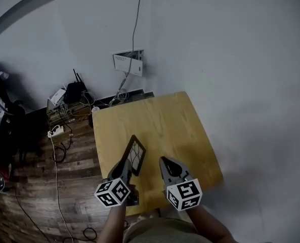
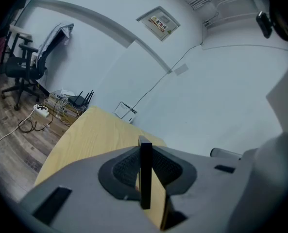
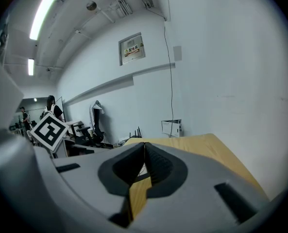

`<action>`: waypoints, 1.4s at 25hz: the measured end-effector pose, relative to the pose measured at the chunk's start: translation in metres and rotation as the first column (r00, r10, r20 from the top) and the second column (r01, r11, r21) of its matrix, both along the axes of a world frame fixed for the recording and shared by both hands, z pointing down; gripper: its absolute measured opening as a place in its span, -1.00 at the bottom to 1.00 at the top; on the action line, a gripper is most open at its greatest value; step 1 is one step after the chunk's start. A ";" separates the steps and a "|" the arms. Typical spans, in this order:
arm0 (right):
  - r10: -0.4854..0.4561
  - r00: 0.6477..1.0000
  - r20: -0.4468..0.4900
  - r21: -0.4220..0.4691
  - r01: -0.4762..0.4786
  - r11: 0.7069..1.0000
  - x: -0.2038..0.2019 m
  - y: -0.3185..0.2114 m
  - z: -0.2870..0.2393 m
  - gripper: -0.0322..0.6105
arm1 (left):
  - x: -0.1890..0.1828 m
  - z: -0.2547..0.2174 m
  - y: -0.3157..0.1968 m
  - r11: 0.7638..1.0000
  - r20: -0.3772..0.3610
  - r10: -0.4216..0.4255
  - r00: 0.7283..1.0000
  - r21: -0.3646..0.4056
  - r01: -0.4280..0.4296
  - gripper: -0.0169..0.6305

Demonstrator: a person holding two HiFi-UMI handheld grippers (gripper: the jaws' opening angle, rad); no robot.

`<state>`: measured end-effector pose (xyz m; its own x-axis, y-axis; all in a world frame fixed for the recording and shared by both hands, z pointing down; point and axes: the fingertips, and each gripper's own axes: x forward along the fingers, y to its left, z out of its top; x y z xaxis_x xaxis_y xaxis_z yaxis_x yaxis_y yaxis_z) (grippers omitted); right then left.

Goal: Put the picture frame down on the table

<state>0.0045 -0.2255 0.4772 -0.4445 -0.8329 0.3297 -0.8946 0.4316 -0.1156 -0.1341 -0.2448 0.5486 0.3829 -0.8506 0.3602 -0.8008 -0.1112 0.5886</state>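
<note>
The left tongs (image 1: 125, 164) clamp the picture frame (image 1: 136, 151) (bottom hidden); right tongs (image 1: 164, 160) closed.

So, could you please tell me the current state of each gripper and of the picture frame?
left gripper: shut on the picture frame, gripping it by its edge.
right gripper: shut, jaws together with nothing between them.
picture frame: held tilted over the table, not yet lying flat; whether its far end touches the wood cannot be told.
</note>
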 end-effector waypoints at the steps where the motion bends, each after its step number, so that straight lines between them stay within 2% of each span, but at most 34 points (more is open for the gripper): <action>1: -0.007 1.000 -0.001 -0.002 0.007 1.000 0.000 -0.004 0.002 -0.90 | 0.001 0.004 -0.004 1.000 -0.007 -0.004 1.000 -0.007 0.004 -0.75; 7: -0.046 0.999 -0.006 -0.016 0.046 0.999 0.001 -0.022 0.005 -0.90 | 0.001 0.022 -0.016 0.998 -0.027 -0.044 0.999 -0.048 0.042 -0.75; 13: -0.087 0.996 -0.003 -0.043 0.087 0.995 0.000 -0.036 0.017 -0.90 | -0.007 0.049 -0.025 0.988 0.026 -0.098 0.995 -0.118 0.100 -0.73; 15: -0.101 0.995 -0.001 -0.052 0.101 0.993 -0.002 -0.039 0.022 -0.90 | -0.011 0.057 -0.028 0.984 0.058 -0.110 0.992 -0.132 0.117 -0.71; 21: -0.135 0.991 -0.006 -0.073 0.134 0.988 -0.009 -0.047 0.030 -0.90 | -0.021 0.084 -0.033 0.972 0.224 -0.103 0.969 -0.185 0.146 -0.63; 25: -0.145 0.989 -0.007 -0.081 0.144 0.986 -0.009 -0.054 0.033 -0.90 | -0.023 0.092 -0.040 0.966 0.232 -0.124 0.965 -0.193 0.171 -0.61; 32: -0.154 0.988 -0.004 -0.090 0.153 0.984 -0.015 -0.059 0.037 -0.90 | -0.038 0.115 -0.047 0.942 0.299 -0.154 0.942 -0.245 0.232 -0.53; 35: -0.153 0.988 -0.004 -0.095 0.152 0.984 -0.014 -0.061 0.039 -0.90 | -0.045 0.122 -0.049 0.930 0.379 -0.151 0.913 -0.259 0.261 -0.53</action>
